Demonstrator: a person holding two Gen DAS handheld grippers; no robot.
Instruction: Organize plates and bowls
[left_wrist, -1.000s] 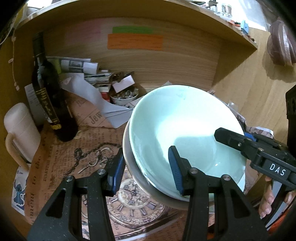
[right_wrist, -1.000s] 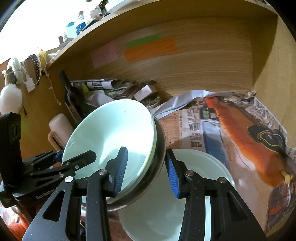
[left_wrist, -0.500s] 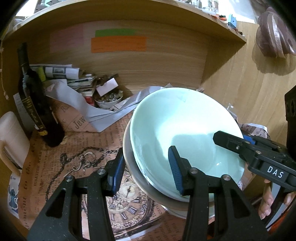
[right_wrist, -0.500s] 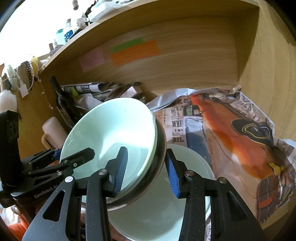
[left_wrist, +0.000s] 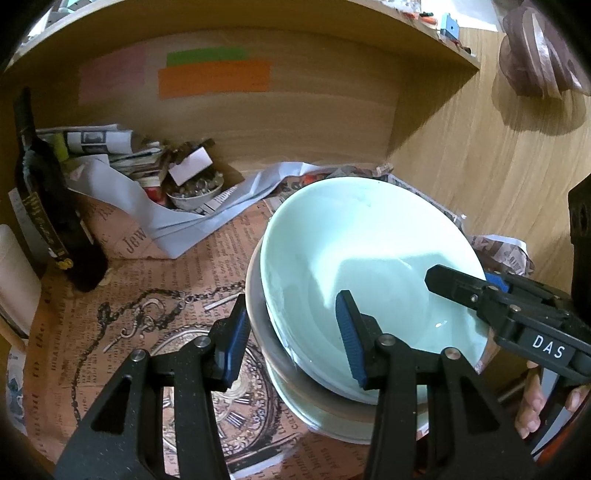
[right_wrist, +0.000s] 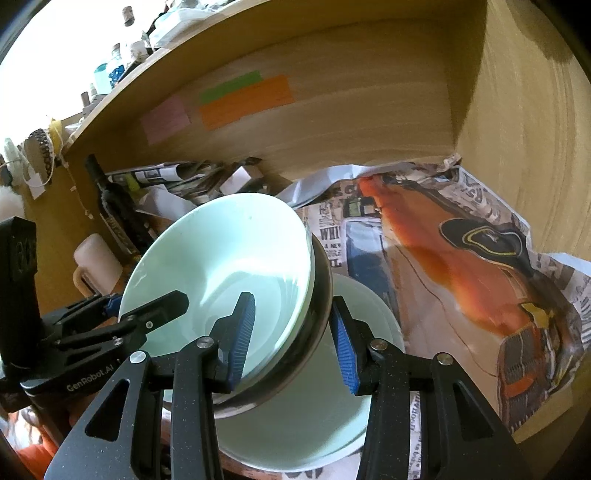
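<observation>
Wooden shelving closed in the scene, its floor lined with printed newspaper (left_wrist: 155, 306). Far left stood a dark wine bottle (left_wrist: 48, 206), and behind it a small bowl of odds and ends (left_wrist: 194, 192) sat among rolled papers. Your left gripper (left_wrist: 291, 339) had its pads partly closed across the left rim of the nested bowls: one blue pad outside the metal bowl (left_wrist: 258, 325), the other inside the pale green bowl (left_wrist: 369, 258). That stack was tilted, held between both tools above the shelf floor. Your right gripper (right_wrist: 291, 339) clamped the opposite rim the same way, one pad inside the green bowl and one against the steel wall, jaws partway shut. Directly below the stack lay a pale green plate (right_wrist: 325, 424) on the paper, toward the shelf's right side.
</observation>
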